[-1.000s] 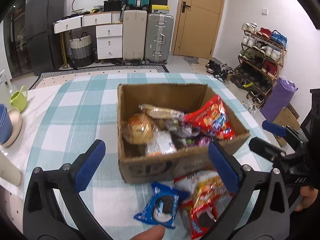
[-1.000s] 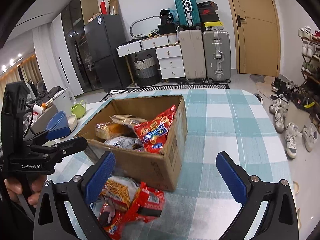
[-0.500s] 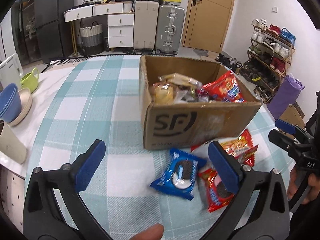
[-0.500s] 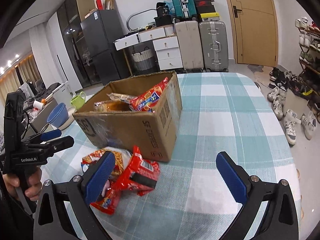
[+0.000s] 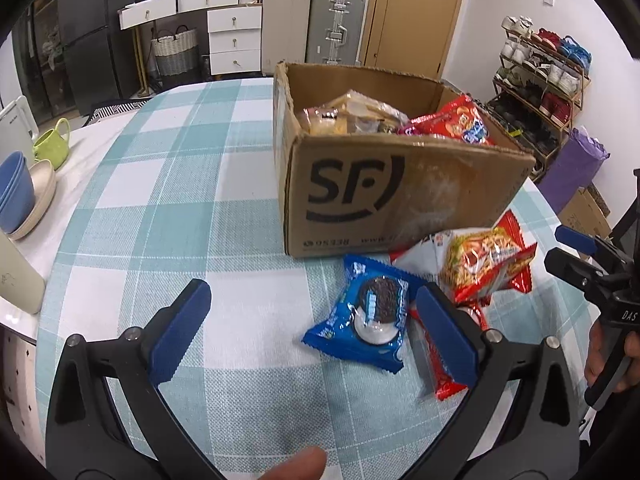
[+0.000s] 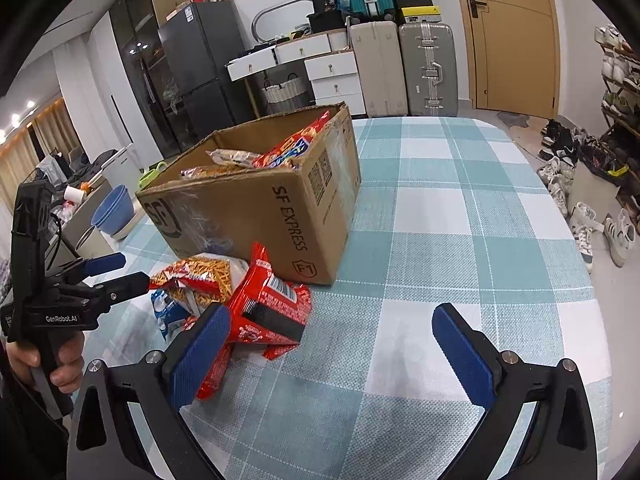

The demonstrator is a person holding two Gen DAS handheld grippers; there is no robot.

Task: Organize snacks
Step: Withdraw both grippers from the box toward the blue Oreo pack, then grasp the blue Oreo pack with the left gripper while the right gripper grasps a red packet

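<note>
A cardboard SF box (image 5: 400, 184) holding several snack packs stands on the checked tablecloth; it also shows in the right wrist view (image 6: 260, 208). In front of it lie a blue cookie pack (image 5: 368, 312), a noodle-snack bag (image 5: 484, 260) and red packs (image 6: 268, 304). My left gripper (image 5: 316, 332) is open and empty, low over the cloth, with the blue pack just inside its right finger. My right gripper (image 6: 332, 356) is open and empty, its left finger beside the red packs. Each gripper shows in the other's view, the right (image 5: 576, 256) and the left (image 6: 116, 272).
Blue and beige bowls (image 5: 20, 192) and a green cup (image 5: 52, 144) sit at the table's left edge. The table's right edge drops toward a shoe rack (image 5: 540, 80) and shoes on the floor (image 6: 592, 224). Suitcases and drawers stand at the back wall.
Both grippers have pulled back and sunk lower, so the box looks farther and is seen from its side. The loose packs in front of it now lie between the fingers.
</note>
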